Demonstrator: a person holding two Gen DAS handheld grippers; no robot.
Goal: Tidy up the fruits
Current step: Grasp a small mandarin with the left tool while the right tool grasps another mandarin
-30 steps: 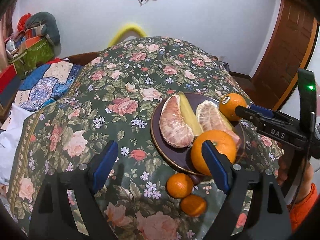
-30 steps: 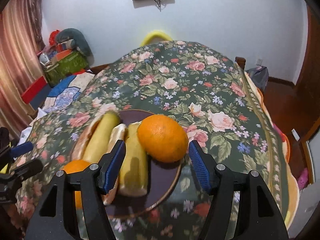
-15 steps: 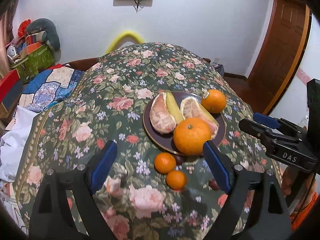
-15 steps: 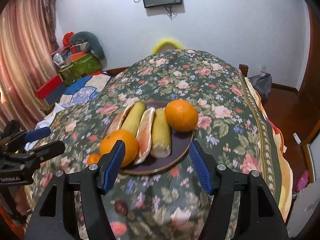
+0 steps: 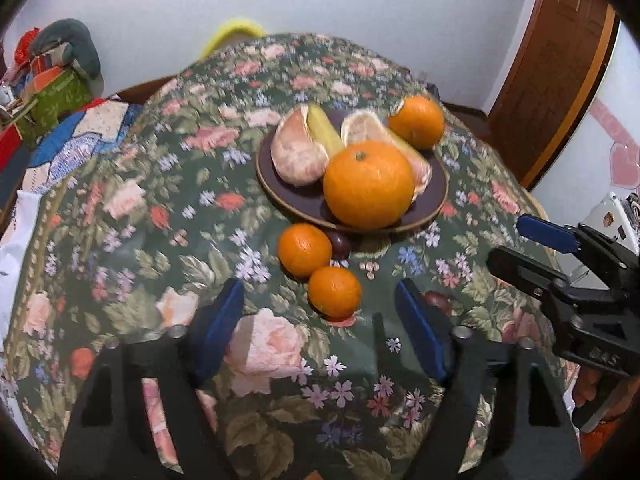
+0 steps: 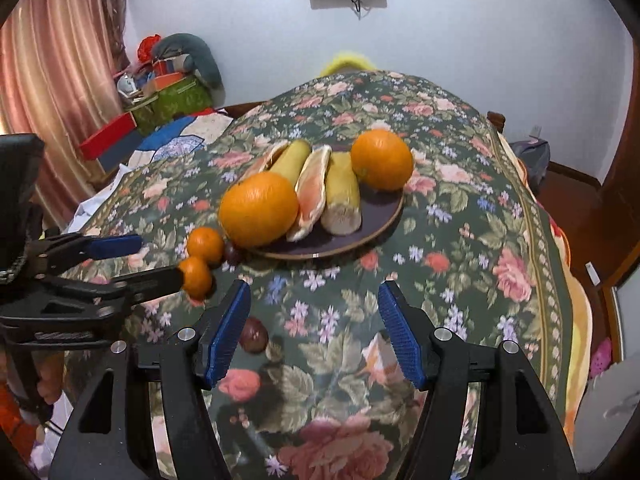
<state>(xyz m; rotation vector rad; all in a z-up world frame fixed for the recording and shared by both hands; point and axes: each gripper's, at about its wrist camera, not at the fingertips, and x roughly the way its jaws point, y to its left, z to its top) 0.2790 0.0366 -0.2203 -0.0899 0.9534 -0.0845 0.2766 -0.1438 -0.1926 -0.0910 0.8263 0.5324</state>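
Left wrist view: left hand-held gripper (image 5: 320,316) wide open, empty, lined up on nearest small orange (image 5: 334,291) beside plate (image 5: 436,204); right hand-held gripper (image 6: 314,320) open, empty.

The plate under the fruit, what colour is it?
The plate is dark purplish brown with a lighter rim, clearest in the right wrist view.

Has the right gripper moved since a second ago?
Yes. The right gripper has pulled back from the plate: earlier it was around the orange on the plate's rim; now it's open over the tablecloth.
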